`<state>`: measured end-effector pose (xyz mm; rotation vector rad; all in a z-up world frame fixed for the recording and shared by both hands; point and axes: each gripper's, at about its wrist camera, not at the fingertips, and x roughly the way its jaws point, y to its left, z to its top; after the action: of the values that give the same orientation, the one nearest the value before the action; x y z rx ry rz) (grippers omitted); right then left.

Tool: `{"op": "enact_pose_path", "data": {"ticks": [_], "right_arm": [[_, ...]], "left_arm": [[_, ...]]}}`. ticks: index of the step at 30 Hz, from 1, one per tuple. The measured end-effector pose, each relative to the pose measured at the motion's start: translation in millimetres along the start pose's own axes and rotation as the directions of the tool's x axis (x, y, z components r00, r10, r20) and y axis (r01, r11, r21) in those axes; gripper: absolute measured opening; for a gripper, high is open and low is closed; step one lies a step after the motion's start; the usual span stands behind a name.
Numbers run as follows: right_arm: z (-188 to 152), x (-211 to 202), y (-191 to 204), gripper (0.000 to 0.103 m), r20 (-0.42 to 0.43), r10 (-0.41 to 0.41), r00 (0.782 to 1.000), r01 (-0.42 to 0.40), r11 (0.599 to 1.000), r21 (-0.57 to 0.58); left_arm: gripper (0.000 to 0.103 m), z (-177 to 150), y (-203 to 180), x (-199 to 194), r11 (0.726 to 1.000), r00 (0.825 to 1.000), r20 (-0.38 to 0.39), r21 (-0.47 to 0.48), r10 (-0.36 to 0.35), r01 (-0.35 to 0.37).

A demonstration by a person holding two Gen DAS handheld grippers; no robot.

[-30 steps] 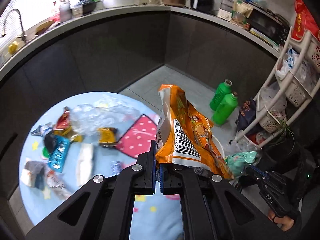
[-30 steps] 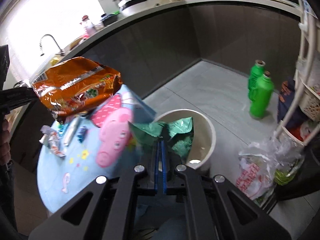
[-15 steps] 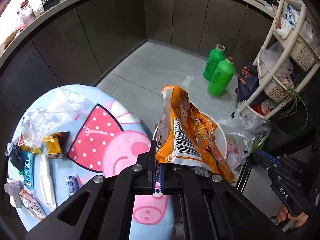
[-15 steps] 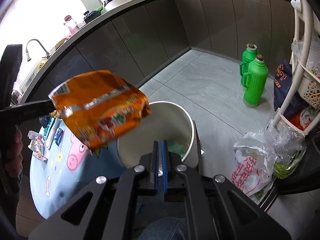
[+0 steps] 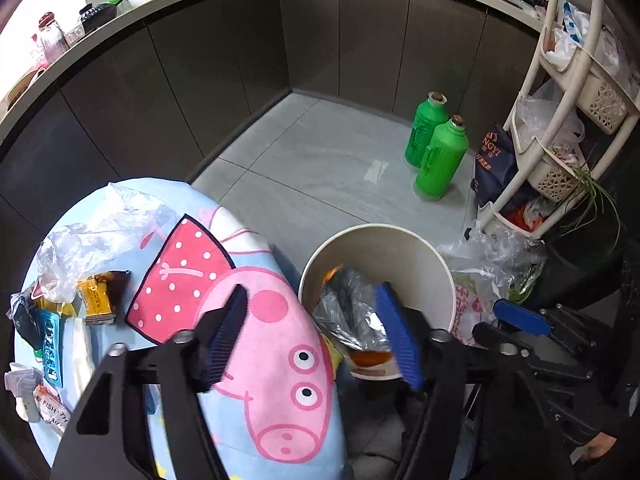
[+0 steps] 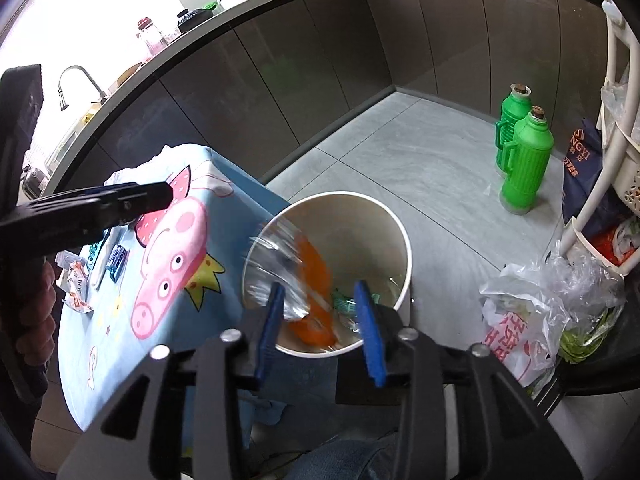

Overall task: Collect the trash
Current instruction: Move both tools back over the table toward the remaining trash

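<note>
The white trash bin [image 5: 436, 264] stands on the floor beside the round table [image 5: 280, 420]. The orange snack bag [image 5: 352, 312] lies loose inside the bin, also seen blurred in the right wrist view [image 6: 308, 276], next to a green wrapper [image 6: 344, 304]. My left gripper [image 5: 312, 332] is open and empty, over the table edge and the bin rim. My right gripper [image 6: 320, 320] is open and empty just above the bin's near rim [image 6: 320, 350]. Several wrappers [image 5: 94, 296] and a clear plastic bag [image 5: 92, 236] lie on the table's far left.
Two green bottles [image 5: 440, 160] stand on the grey floor. A white tiered rack [image 5: 560, 128] with baskets is at the right, with plastic bags [image 5: 488, 256] at its foot. Dark cabinets and a counter curve around the back.
My left gripper opened and let go of the orange bag, which dropped into the bin. My right gripper also opened from shut. Both views drew nearer to the bin.
</note>
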<state>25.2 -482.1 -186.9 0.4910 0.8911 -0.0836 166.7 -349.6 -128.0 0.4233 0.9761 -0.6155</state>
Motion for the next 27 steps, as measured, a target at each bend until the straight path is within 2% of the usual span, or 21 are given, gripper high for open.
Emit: {"op": "enact_pose_path", "data": {"ticks": [2, 8, 10, 13, 20, 27], "right_arm": [[0, -1, 3, 0.05, 0.006, 0.008, 1.0, -0.008, 1.0, -0.008], [2, -8, 18, 0.075, 0.022, 0.029, 0.999, -0.028, 0.999, -0.045], [2, -13, 26, 0.082, 0.034, 0.035, 0.999, -0.033, 0.998, -0.06], [4, -20, 41, 0.1, 0.041, 0.047, 0.998, -0.044, 0.996, -0.084], [1, -37, 86, 0.1, 0.062, 0.068, 0.996, -0.057, 0.983, -0.173], [-7, -39, 144, 0.1, 0.05, 0.125, 0.991, -0.109, 0.965, -0.239]], "left_arm": [[0.075, 0, 2, -6, 1.0, 1.0, 0.018, -0.01, 0.016, -0.016], [0.092, -6, 16, -28, 0.996, 0.997, 0.057, -0.07, 0.061, -0.057], [0.095, -10, 22, -41, 0.994, 0.995, 0.076, -0.092, 0.07, -0.063], [0.095, -22, 32, -63, 0.99, 0.991, 0.102, -0.126, 0.082, -0.069], [0.095, -65, 68, -109, 0.964, 0.986, 0.105, -0.245, 0.132, -0.103], [0.095, -135, 129, -142, 0.898, 0.983, 0.074, -0.424, 0.167, -0.121]]}}
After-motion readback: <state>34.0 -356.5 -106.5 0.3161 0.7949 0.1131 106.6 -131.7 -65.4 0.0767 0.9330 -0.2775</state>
